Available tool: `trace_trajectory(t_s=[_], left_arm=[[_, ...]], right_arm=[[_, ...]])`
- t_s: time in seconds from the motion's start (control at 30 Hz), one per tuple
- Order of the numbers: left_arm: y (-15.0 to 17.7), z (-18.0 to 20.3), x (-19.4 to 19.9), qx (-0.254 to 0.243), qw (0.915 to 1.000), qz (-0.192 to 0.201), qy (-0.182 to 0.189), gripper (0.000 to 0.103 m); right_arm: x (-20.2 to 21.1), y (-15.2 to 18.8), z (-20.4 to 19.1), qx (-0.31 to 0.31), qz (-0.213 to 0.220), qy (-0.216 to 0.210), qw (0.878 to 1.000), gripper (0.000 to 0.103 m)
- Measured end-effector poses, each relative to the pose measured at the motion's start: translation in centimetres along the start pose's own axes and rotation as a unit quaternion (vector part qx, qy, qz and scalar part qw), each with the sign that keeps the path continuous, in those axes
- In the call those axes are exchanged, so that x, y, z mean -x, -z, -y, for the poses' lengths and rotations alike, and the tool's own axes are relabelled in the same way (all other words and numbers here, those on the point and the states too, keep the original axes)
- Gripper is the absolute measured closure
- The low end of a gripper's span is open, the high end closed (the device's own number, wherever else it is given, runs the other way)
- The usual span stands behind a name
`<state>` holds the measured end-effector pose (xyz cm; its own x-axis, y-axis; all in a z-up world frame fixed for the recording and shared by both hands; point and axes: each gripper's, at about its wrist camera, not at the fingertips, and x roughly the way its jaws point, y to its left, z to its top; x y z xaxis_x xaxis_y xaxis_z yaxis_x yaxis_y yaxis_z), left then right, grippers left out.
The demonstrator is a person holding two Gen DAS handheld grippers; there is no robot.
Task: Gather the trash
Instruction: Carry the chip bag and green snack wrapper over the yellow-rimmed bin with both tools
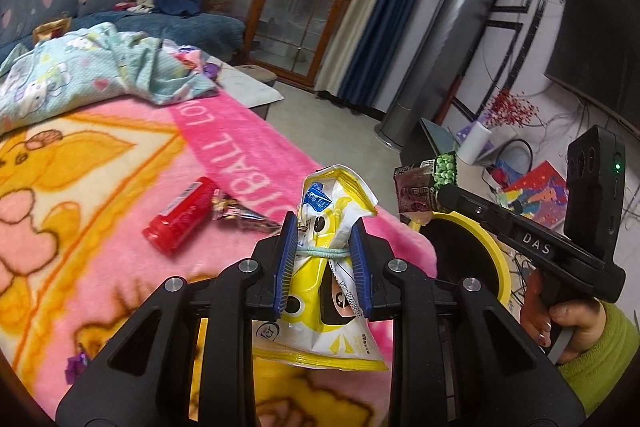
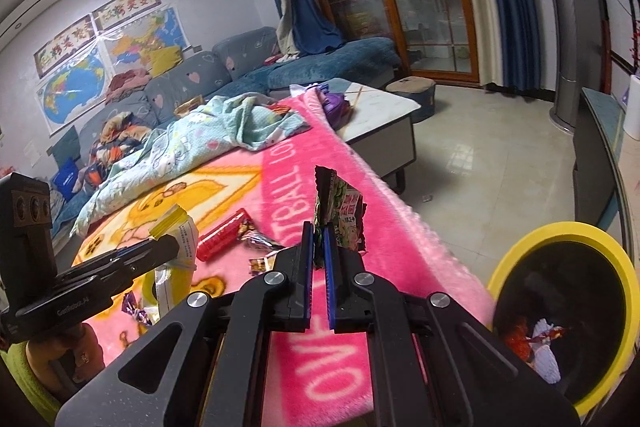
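Observation:
My left gripper (image 1: 325,227) is shut on a yellow and white snack bag (image 1: 328,203) tied with a green band, held above the pink blanket (image 1: 120,187). My right gripper (image 2: 318,231) is shut on a small green and red snack wrapper (image 2: 346,215); that wrapper also shows in the left wrist view (image 1: 424,187), above the rim of the yellow bin (image 1: 496,251). The bin (image 2: 560,239) stands off the blanket's right edge with trash inside. A red tube (image 1: 182,213) and a foil cone wrapper (image 1: 240,211) lie on the blanket.
A teal printed quilt (image 1: 80,67) is bunched at the blanket's far end. A small purple wrapper (image 1: 76,367) lies near the left. A white-topped table (image 2: 380,107), tiled floor (image 2: 480,167), sofa (image 2: 240,67) and a tall silver unit (image 1: 440,47) lie beyond.

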<state>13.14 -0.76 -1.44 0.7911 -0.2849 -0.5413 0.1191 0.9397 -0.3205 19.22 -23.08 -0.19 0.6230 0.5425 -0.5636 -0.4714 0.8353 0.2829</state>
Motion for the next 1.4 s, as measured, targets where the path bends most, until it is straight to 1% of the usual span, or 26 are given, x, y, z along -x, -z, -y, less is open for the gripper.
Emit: trace_trajectory(t_s=[0.37,0.53,0.83,1.4], left_arm=[[0.4,4.4,-2.3,-0.041,0.9985,-0.021,0.031,0.084],[0.7,6.5,-3.3,-0.062,0.9967,-0.031,0.044,0.084],[1.1,9.2,-5.2,-0.094,0.9926,-0.045,0.062,0.084],[1.9,13.7,-7.7,-0.143,0.9845,-0.06,0.082,0.084]], right_arm=[[2.8,0.3,3.6,-0.033,0.025,0.036,0.999,0.098],[3.8,0.6,5.3,-0.056,0.031,0.051,0.997,0.098],[5.4,1.0,7.9,-0.07,0.049,0.086,0.993,0.098],[7.1,2.2,13.6,-0.138,0.042,0.117,0.983,0.098]])
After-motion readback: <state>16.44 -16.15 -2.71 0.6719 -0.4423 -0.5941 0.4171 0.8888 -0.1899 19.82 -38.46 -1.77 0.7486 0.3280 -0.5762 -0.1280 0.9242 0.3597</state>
